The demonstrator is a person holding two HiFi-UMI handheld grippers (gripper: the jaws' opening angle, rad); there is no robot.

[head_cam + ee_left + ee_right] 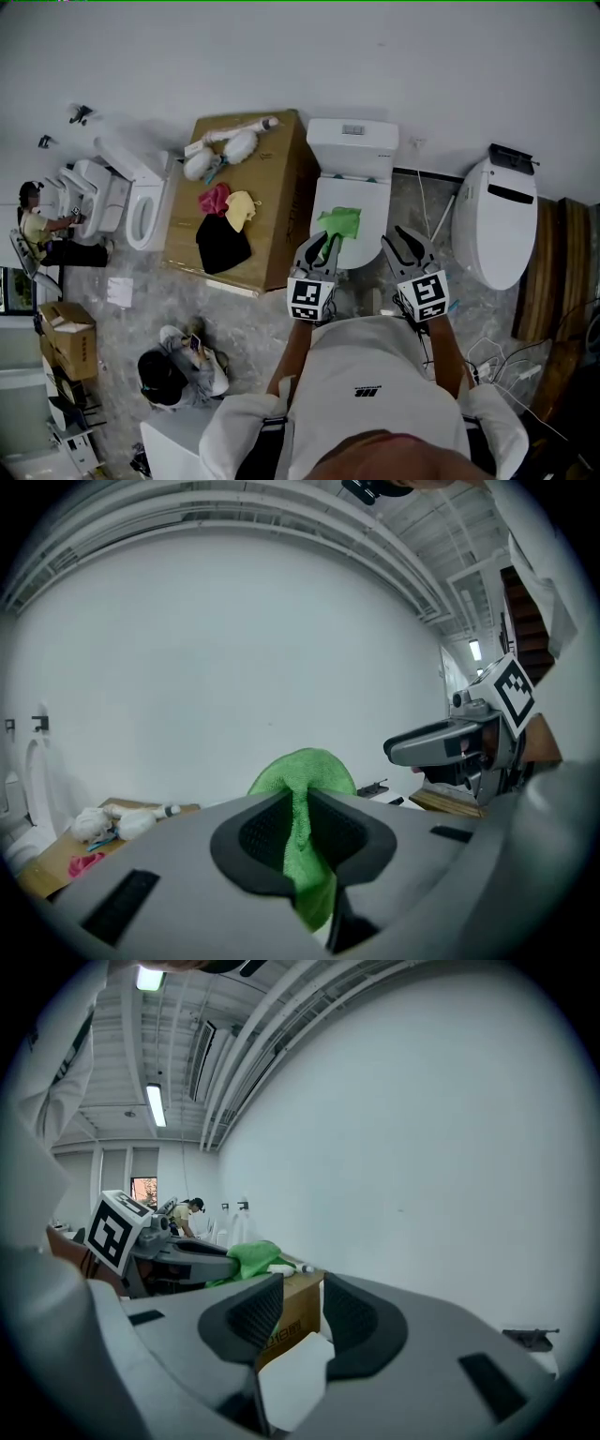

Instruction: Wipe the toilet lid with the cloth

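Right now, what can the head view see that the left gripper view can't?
Only the head view shows the white toilet lid, the black cloth on the cardboard box, and a person crouching on the floor. Only the left gripper view shows the ceiling pipes and, close up, the left claw shut on the green cloth. Both views show the green cloth, the box, the right claw and the white wall.

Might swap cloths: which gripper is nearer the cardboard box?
Left. The left gripper, shut on the green cloth, hangs beside the cardboard box; the right gripper is across the toilet lid, farther off.
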